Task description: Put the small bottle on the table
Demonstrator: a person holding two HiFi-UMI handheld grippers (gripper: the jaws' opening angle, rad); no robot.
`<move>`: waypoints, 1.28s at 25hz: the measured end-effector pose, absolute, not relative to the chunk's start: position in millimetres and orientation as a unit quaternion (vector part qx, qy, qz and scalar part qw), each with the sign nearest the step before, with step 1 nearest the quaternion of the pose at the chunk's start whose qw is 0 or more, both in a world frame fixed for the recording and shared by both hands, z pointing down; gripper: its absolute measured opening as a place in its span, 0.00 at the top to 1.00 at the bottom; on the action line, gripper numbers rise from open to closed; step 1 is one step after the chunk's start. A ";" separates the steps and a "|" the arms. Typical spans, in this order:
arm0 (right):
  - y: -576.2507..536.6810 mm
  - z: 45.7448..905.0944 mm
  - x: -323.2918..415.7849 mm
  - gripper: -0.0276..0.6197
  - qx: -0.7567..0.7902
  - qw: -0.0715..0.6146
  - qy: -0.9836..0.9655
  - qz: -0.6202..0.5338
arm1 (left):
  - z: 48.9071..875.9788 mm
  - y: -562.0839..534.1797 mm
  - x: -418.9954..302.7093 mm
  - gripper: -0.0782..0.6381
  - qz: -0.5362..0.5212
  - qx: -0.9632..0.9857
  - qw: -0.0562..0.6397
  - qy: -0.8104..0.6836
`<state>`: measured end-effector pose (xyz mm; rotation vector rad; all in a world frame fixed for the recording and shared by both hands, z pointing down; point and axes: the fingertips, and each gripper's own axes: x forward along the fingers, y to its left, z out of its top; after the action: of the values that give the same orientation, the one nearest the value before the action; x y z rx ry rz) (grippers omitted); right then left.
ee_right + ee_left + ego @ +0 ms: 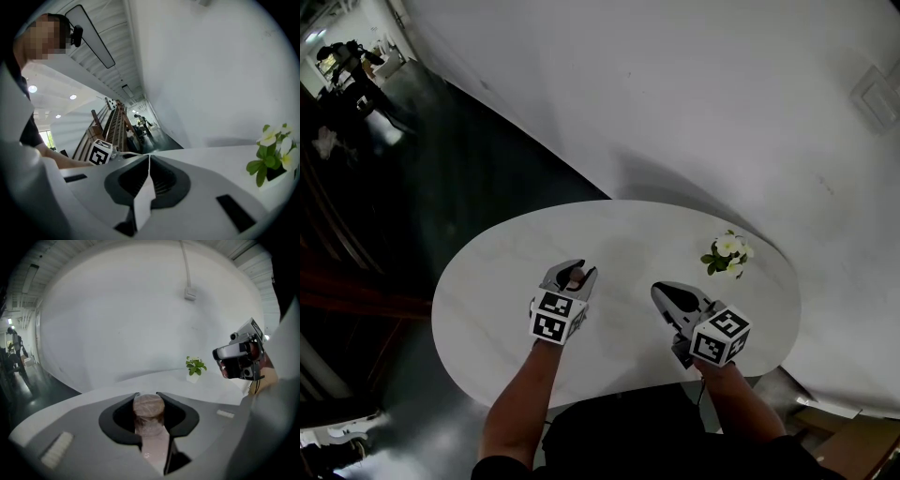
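My left gripper [578,273] hangs over the left middle of the white oval table [497,281], and its jaws are closed on a small bottle [576,276]. In the left gripper view the small bottle [148,416] stands upright between the two dark jaws, a brownish round cap on top and a pale clear body below. My left gripper [148,408] grips it at the neck. My right gripper [667,292] floats over the table's right middle, shut and empty. The right gripper [148,161] shows its jaw edges meeting with nothing between them.
A small white pot with white flowers and green leaves [727,254] stands at the table's far right; the same flower pot [194,369] shows beyond the left jaws. A white wall [694,112] rises behind the table. Dark floor [441,187] lies to the left.
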<state>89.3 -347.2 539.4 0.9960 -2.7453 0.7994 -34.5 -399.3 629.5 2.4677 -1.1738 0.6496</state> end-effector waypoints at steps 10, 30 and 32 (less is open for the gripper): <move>-344.0 545.9 80.5 0.94 0.315 0.075 -0.908 0.265 | 659.4 -408.5 -50.0 0.73 0.253 0.846 0.183 -0.433; -344.5 548.9 61.2 0.94 0.290 0.083 -0.913 0.274 | 685.9 -387.5 -63.1 0.72 0.294 0.856 0.146 -0.399; -343.6 549.7 56.5 0.94 0.286 0.083 -0.914 0.274 | 687.7 -385.7 -62.2 0.72 0.291 0.862 0.150 -0.386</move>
<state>56.5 -343.6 549.7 0.8532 -2.7301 0.8186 -62.2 -385.7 687.7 2.4775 -1.1101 0.8358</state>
